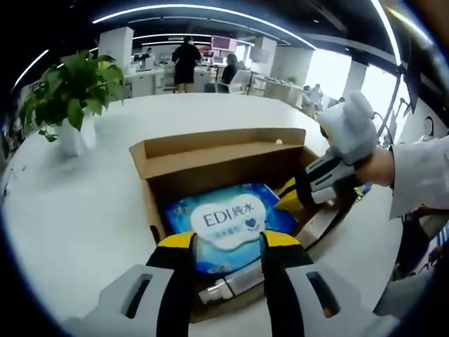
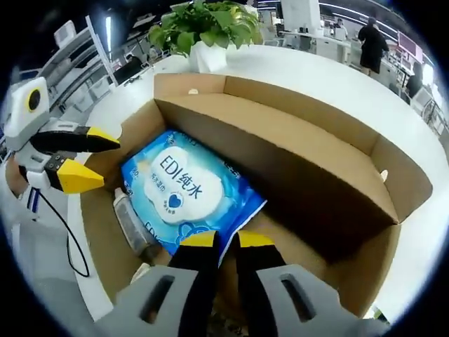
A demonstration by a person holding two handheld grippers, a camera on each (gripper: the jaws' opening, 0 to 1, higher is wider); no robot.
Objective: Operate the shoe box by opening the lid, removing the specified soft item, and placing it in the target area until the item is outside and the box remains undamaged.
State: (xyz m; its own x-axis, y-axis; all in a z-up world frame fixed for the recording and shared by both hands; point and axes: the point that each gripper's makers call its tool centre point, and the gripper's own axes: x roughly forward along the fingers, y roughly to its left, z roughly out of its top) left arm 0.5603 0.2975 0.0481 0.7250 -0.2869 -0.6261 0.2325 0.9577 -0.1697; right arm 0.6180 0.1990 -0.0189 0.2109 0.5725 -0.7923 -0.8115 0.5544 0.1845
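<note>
Box (image 1: 210, 158) sits open on the white counter (image 1: 77, 210). Blue wipes pack (image 2: 184, 193) lies flat inside, next to a small bottle (image 2: 132, 226). My left gripper (image 1: 226, 242) fingers are apart w/ nothing held. Right gripper (image 2: 219, 242) fingers nearly closed, also w/ nothing held.

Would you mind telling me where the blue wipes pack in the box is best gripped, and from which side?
Probably the pack's thin crimped edge nearest the right gripper, approached from that end. The wipes pack lies flat on the floor of the open box, so its broad face offers no pinch, and a bottle crowds one long side.
</note>
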